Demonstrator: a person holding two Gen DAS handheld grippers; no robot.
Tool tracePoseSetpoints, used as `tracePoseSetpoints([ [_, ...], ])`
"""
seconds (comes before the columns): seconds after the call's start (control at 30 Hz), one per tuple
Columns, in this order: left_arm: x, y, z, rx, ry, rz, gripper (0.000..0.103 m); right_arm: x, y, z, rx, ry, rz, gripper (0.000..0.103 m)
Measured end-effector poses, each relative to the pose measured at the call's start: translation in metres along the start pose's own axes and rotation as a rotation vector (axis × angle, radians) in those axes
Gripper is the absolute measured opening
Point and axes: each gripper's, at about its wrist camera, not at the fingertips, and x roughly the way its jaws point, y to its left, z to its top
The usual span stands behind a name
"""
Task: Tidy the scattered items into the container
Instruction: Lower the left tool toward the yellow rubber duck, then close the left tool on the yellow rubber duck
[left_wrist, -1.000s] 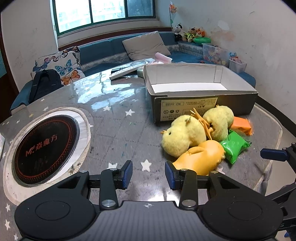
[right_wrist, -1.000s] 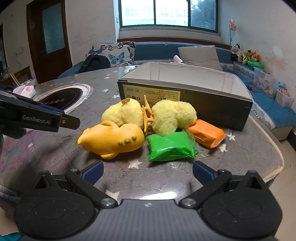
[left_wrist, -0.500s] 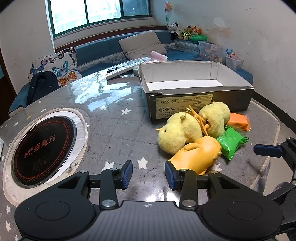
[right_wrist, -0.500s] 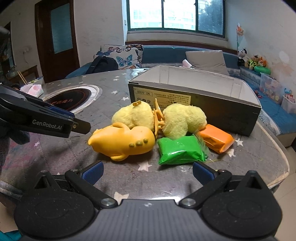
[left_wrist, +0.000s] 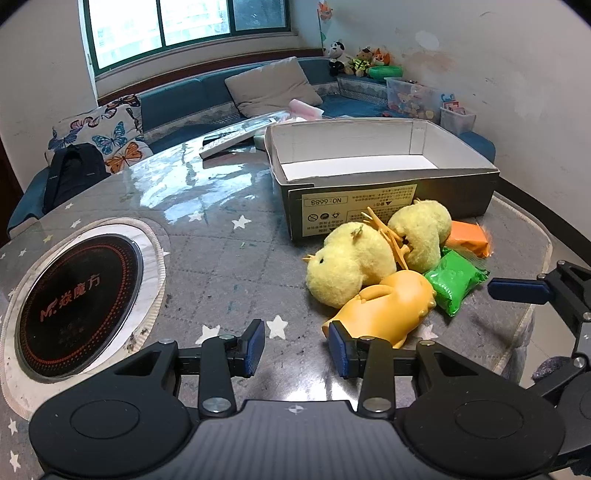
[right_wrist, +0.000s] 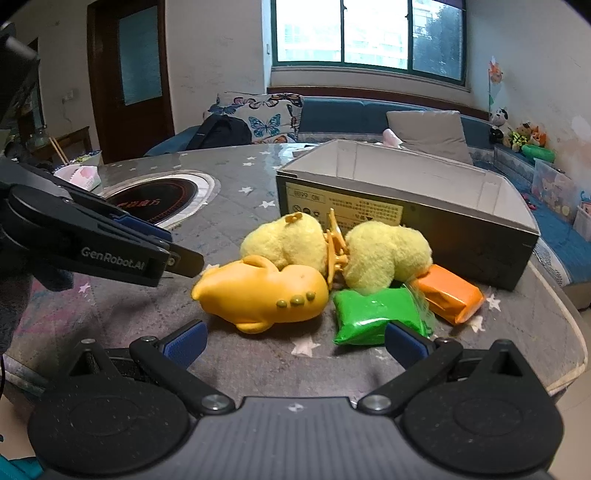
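Note:
An open cardboard box (left_wrist: 384, 192) (right_wrist: 406, 218) stands on the table, empty inside. In front of it lie two yellow plush chicks (left_wrist: 351, 264) (right_wrist: 288, 240), an orange hair clip (right_wrist: 334, 251) between them, an orange rubber toy (left_wrist: 391, 308) (right_wrist: 266, 291), a green packet (left_wrist: 456, 280) (right_wrist: 376, 310) and an orange packet (left_wrist: 467, 238) (right_wrist: 448, 293). My left gripper (left_wrist: 297, 347) is open, its right finger just short of the rubber toy. My right gripper (right_wrist: 295, 341) is wide open, low in front of the rubber toy and green packet, holding nothing.
A round induction hob (left_wrist: 74, 306) is set into the table at the left. A flat white item (left_wrist: 236, 134) lies behind the box. The table edge (right_wrist: 569, 332) runs close by the packets on the right. A sofa with cushions (left_wrist: 273, 86) lines the far wall.
Both grippers have moved closer to the pile of toys. The left gripper has neared the orange rubber toy and shows larger in the right wrist view. No item has shifted.

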Motion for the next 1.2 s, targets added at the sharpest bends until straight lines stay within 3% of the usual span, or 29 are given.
tracePoseSetpoints([
  [0.43,-0.004,0.006,0.001,0.010,0.003,-0.067,0.041,0.012,0.018,0.010,-0.066,-0.010,0.034,0.103],
  [1.2,0.015,0.007,0.014,0.085,0.039,-0.242,0.042,0.035,0.025,0.015,-0.098,0.013,0.015,0.102],
])
